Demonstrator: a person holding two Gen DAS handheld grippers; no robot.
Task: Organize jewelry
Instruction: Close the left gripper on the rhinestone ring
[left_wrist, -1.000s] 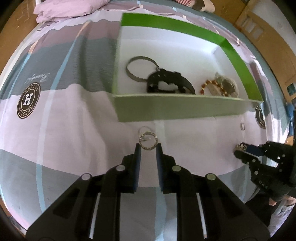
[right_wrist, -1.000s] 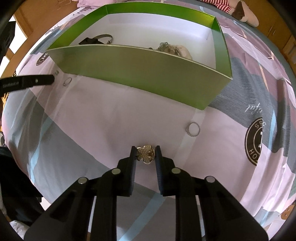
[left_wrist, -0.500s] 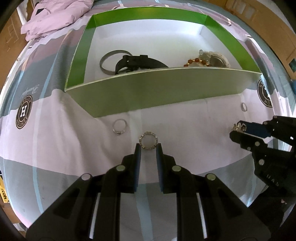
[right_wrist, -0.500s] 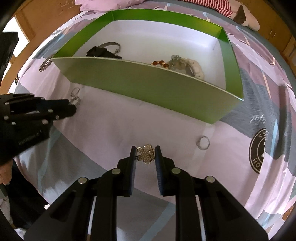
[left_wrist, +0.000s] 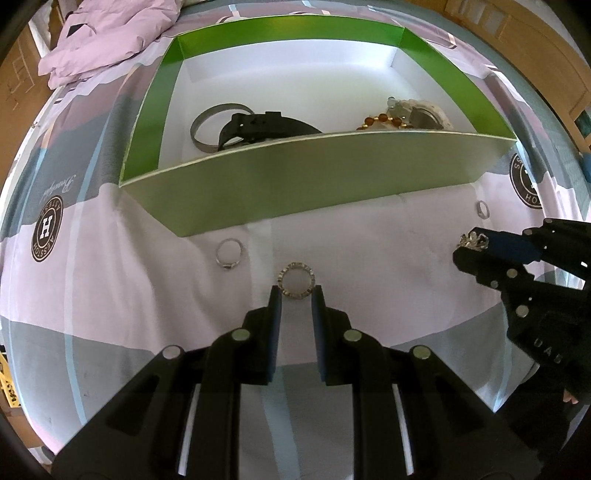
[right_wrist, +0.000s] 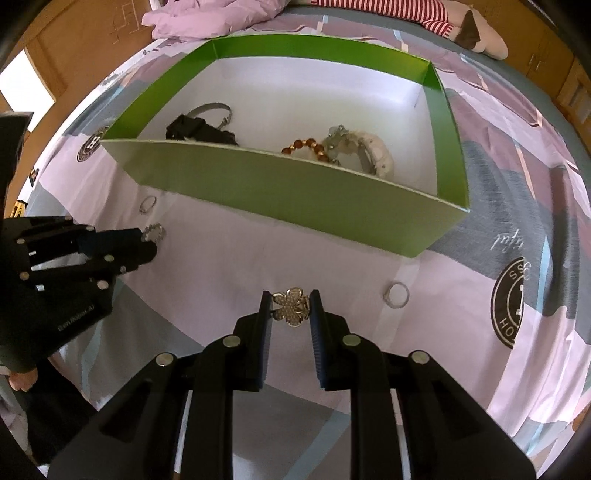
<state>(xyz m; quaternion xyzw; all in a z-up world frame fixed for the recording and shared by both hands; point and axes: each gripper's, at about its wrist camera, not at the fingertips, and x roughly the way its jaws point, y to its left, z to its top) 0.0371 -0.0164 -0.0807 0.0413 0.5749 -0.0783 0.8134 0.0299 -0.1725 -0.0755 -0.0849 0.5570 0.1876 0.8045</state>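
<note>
Box (left_wrist: 280, 192) view shifted, watch (left_wrist: 266, 127), bracelets (right_wrist: 306, 146) inside

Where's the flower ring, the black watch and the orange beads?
Flower ring (right_wrist: 291, 306), right wrist view, on its petals.
Black watch (left_wrist: 266, 125), left wrist view, on its strap.
Orange beads (right_wrist: 306, 144), right wrist view, on one bead.

The bedsheet (left_wrist: 110, 280) bears a round badge (left_wrist: 47, 229) with a bold "H" (ring lettering mirrored, unreadable).
</note>
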